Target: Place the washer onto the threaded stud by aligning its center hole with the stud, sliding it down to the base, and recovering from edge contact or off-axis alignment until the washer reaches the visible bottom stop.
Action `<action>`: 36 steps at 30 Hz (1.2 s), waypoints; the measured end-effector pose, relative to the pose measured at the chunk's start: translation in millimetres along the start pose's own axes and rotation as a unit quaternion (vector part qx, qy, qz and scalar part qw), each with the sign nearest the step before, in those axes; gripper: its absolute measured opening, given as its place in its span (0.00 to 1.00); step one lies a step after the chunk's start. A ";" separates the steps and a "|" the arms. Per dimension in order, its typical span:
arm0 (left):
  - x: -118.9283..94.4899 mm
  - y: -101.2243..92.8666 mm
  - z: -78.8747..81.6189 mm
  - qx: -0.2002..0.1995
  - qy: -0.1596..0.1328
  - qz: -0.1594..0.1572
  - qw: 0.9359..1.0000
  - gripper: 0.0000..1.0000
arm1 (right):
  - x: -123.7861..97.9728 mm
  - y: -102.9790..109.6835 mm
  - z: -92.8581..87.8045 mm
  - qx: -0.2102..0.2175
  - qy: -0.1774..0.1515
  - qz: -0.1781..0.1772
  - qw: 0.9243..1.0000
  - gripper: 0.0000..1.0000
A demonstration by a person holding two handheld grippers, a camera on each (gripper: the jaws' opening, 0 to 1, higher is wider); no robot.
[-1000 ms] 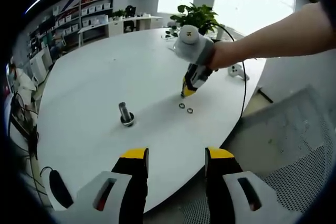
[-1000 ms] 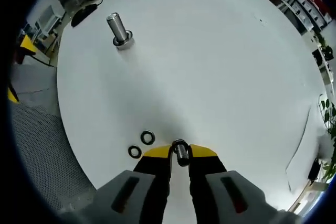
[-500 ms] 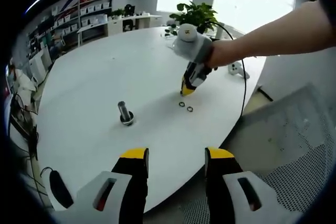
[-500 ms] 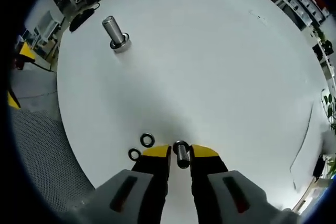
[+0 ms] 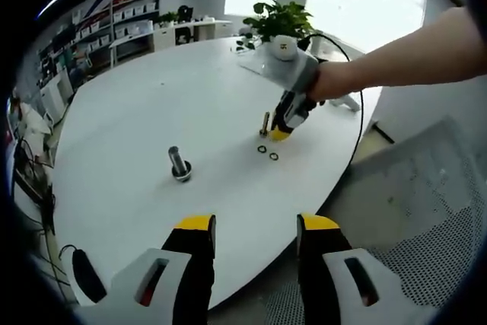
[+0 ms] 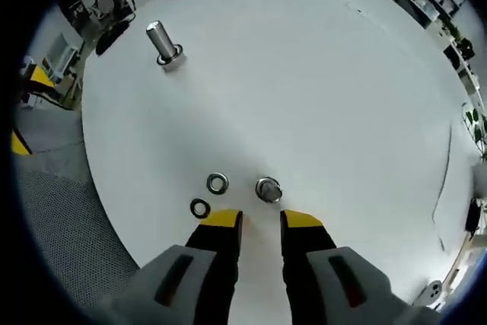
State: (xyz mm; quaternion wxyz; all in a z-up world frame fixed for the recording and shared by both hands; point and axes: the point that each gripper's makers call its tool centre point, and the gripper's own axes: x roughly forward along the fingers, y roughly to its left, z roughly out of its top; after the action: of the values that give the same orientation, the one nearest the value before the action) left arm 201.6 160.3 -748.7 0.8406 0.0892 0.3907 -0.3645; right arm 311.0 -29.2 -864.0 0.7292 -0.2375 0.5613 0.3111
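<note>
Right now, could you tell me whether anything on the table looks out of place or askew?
Nothing looks damaged or spilled. One stud stands upright just ahead of the open right tongs, with two washers lying flat beside it. A second stud stands farther off on the white table, leaning slightly in this fisheye view.
</note>
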 end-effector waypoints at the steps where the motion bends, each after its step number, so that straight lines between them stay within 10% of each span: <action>1: 0.0 0.3 0.3 0.000 -0.001 0.000 1.000 0.41 | 0.7 5.0 -1.0 0.002 0.001 0.002 1.000 0.23; 15: -0.3 0.5 -0.2 0.002 0.000 0.001 1.000 0.41 | -0.4 47.3 8.7 -0.026 -0.027 0.032 0.999 0.23; 36: 0.2 -0.8 -1.4 0.006 0.003 -0.001 1.000 0.41 | 7.2 53.4 6.9 -0.087 0.008 0.014 0.996 0.19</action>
State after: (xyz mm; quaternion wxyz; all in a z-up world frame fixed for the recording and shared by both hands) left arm 200.3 160.2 -749.7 0.8387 0.0948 0.3911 -0.3670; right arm 278.4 14.0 -869.1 0.6969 -0.2947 0.5412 0.3668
